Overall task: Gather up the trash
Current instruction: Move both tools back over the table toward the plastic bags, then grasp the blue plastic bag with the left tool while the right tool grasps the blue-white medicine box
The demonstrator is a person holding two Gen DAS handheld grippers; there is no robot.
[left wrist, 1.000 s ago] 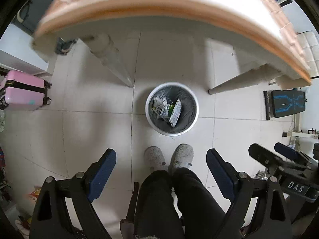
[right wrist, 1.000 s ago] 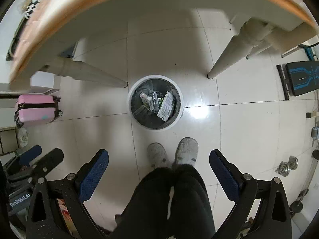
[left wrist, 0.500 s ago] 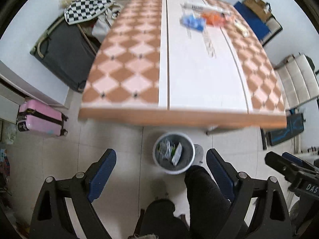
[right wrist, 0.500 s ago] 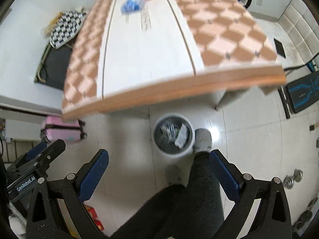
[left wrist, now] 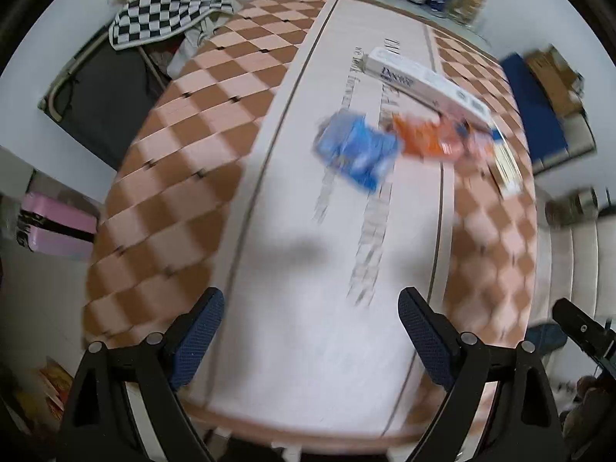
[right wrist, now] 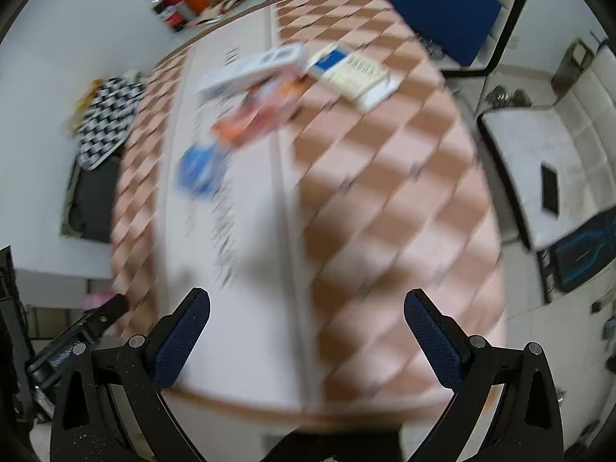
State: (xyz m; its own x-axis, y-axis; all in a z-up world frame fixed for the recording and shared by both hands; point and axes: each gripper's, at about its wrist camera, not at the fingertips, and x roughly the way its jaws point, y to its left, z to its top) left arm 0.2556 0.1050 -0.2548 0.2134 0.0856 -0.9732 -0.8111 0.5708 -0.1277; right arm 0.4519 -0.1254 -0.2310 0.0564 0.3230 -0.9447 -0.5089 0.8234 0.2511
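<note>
The table (left wrist: 184,177) bears a checker of brown and pale peach diamonds on both sides, with a whitish band down the middle edged by thin dark lines and printed with grey lettering. On it lie a blue wrapper (left wrist: 356,150), an orange wrapper (left wrist: 423,140) and a long white box (left wrist: 423,79) with dark blue print. A cream booklet (right wrist: 356,73) has a blue corner. Off the table's edge, a black-and-white checkered cloth (left wrist: 167,5) lies over a dark grey case (left wrist: 104,104), and a pink suitcase (left wrist: 57,227) carries black straps. The left tool (left wrist: 311,337) and the right tool (right wrist: 307,337) are black with dark blue textured pads (left wrist: 196,340).
</note>
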